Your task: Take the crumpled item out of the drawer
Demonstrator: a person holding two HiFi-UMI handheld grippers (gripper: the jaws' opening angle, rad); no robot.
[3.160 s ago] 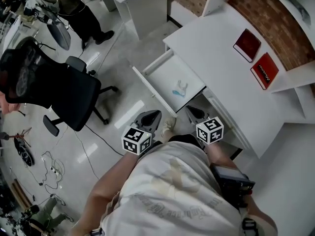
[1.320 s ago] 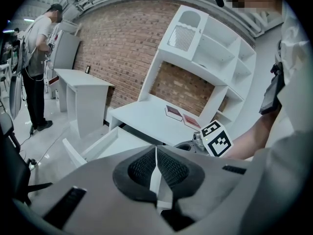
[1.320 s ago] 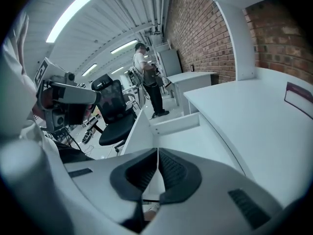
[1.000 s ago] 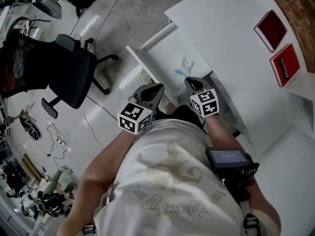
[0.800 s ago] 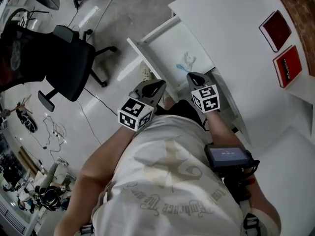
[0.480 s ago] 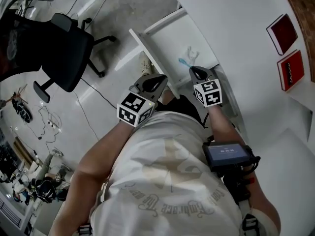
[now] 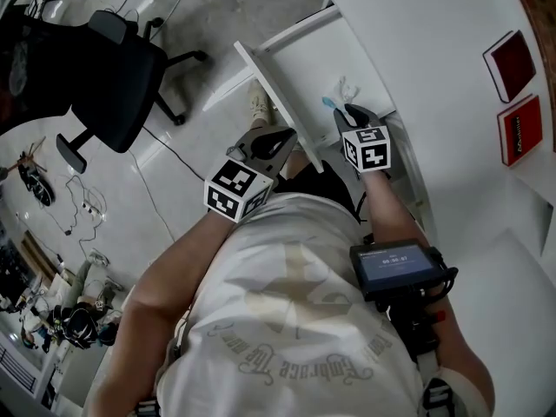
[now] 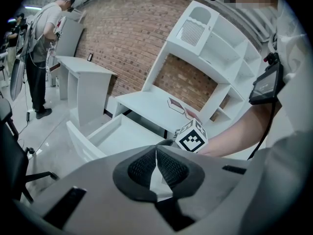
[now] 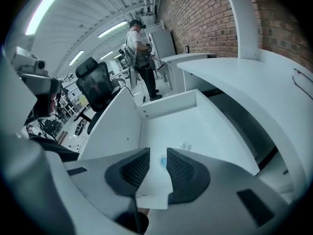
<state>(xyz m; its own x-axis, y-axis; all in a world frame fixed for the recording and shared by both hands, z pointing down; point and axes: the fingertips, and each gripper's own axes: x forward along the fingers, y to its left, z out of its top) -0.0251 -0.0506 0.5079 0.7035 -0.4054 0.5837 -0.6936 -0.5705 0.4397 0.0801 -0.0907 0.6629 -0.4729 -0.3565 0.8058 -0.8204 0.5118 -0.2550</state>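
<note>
The white drawer [image 7: 300, 46] stands pulled out from the desk. On its floor near the front right lies the crumpled item [image 7: 340, 92], white with a blue bit [image 9: 163, 161]. My right gripper [image 7: 351, 115] reaches into the drawer just short of it. Its jaws are opening, and in the right gripper view [image 9: 158, 156] the gap holds nothing, with the item a little beyond the tips. My left gripper [image 7: 271, 140] hovers outside the drawer's front panel. In its own view it [image 8: 156, 153] is shut, pads together, on nothing.
A black office chair [image 7: 104, 68] stands on the floor to the left. Two red books [image 7: 511, 57] lie on the white desk top [image 7: 434, 50]. Cables [image 7: 69, 224] trail on the floor. A person [image 9: 139, 48] stands at a far desk.
My right gripper has moved forward over the drawer's front corner, up to the crumpled item. The left gripper has kept its place beside the drawer front.
</note>
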